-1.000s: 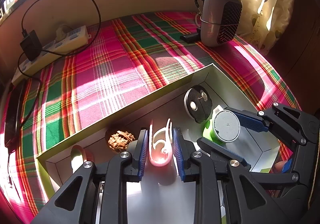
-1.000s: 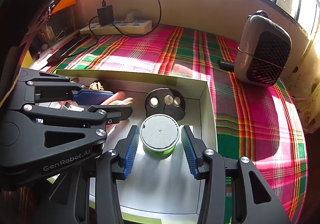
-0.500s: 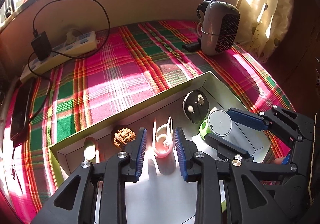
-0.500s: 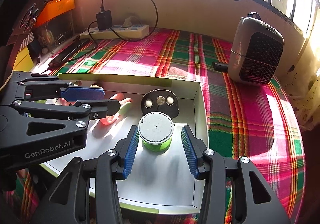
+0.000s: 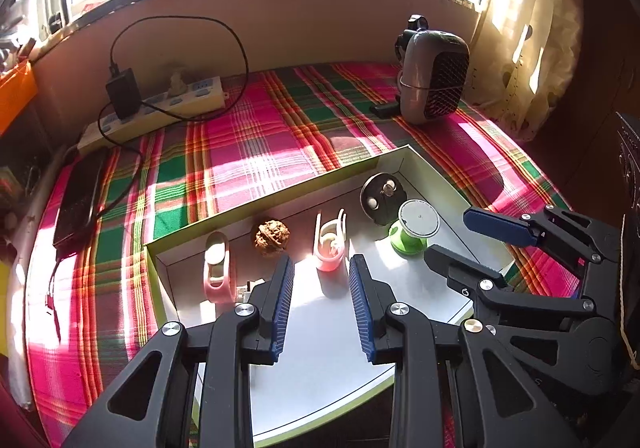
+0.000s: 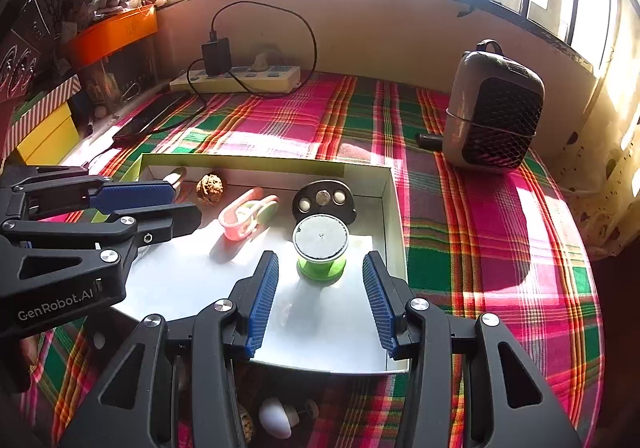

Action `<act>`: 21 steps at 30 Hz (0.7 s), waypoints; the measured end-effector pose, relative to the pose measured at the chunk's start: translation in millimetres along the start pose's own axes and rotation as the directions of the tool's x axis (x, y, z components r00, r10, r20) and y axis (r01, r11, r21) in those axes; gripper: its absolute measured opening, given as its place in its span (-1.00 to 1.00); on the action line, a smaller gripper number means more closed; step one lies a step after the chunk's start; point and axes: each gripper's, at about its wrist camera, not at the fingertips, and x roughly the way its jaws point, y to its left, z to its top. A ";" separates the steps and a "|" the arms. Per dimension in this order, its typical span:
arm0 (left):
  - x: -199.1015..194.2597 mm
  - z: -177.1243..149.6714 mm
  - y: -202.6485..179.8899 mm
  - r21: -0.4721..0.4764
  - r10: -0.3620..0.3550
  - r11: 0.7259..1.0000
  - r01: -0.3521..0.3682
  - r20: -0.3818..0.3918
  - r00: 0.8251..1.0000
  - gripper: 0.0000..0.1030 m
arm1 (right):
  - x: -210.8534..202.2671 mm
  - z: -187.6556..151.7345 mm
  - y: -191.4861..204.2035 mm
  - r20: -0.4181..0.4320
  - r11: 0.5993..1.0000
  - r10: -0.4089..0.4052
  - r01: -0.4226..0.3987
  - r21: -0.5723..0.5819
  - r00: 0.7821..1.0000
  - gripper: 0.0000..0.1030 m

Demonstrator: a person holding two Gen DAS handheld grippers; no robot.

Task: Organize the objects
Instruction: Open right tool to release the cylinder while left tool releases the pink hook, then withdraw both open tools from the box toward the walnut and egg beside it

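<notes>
Sunlit plaid cloth [image 5: 256,152] under shallow white box [image 5: 280,192], left gripper [image 5: 320,280] jaws just widened, empty, angled down before pink plastic clip [image 5: 330,248], right gripper [image 6: 318,288] half-open, clear of green spool [image 6: 321,248].

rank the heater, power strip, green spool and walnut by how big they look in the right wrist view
1. heater, clearly largest
2. power strip
3. green spool, though it sits much nearer the camera, so its place against the strip is unsure
4. walnut, smallest
</notes>
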 end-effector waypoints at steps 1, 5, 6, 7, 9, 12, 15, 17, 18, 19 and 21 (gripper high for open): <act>-2.8 -1.9 -0.1 -0.002 0.006 1.000 -0.006 0.005 1.000 -0.48 | -2.3 -0.8 0.4 0.003 1.000 -0.001 0.001 0.000 1.000 -0.12; -14.9 -12.2 -0.4 -0.019 0.006 1.000 -0.006 0.021 1.000 -0.48 | -12.6 -5.3 0.0 0.016 1.000 0.000 0.000 0.008 1.000 -0.12; -17.3 -15.0 -1.2 -0.016 0.015 1.000 -0.015 0.024 1.000 -0.48 | -15.1 -6.6 -0.2 0.020 1.000 0.000 0.000 0.010 1.000 -0.12; -19.2 -17.5 -1.8 -0.014 0.023 1.000 -0.023 0.025 0.999 -0.48 | -17.6 -7.6 -0.8 0.023 1.000 -0.001 0.001 0.012 1.000 -0.12; -24.5 -23.0 -3.1 -0.013 0.037 0.999 -0.037 0.031 0.999 -0.48 | -22.9 -10.3 -1.7 0.029 1.000 -0.003 0.003 0.017 1.000 -0.12; -35.4 -33.3 -3.6 -0.024 0.033 0.999 -0.032 0.046 0.998 -0.48 | -32.4 -15.3 -3.1 0.044 1.000 -0.003 0.002 0.023 0.999 -0.12; -43.9 -44.2 -3.5 -0.038 0.033 0.999 -0.031 0.055 0.998 -0.47 | -41.9 -21.6 -5.3 0.057 1.000 -0.004 0.003 0.030 0.998 -0.12; -48.2 -52.2 -2.4 -0.049 0.037 0.998 -0.034 0.055 0.998 -0.47 | -46.4 -25.9 -6.6 0.062 0.999 -0.007 0.005 0.035 0.998 -0.12; -50.6 -56.7 -1.1 -0.055 0.037 0.998 -0.034 0.056 0.998 -0.47 | -48.1 -28.2 -7.7 0.062 0.999 -0.008 0.005 0.037 0.998 -0.12; -52.5 -61.3 0.5 -0.062 0.038 0.998 -0.035 0.057 0.998 -0.47 | -49.6 -30.7 -9.0 0.061 0.999 -0.011 0.008 0.041 0.998 -0.12; -56.7 -70.9 4.2 -0.083 0.053 0.995 -0.049 0.056 0.997 -0.47 | -53.4 -36.3 -11.6 0.062 0.999 -0.013 0.011 0.046 0.998 -0.12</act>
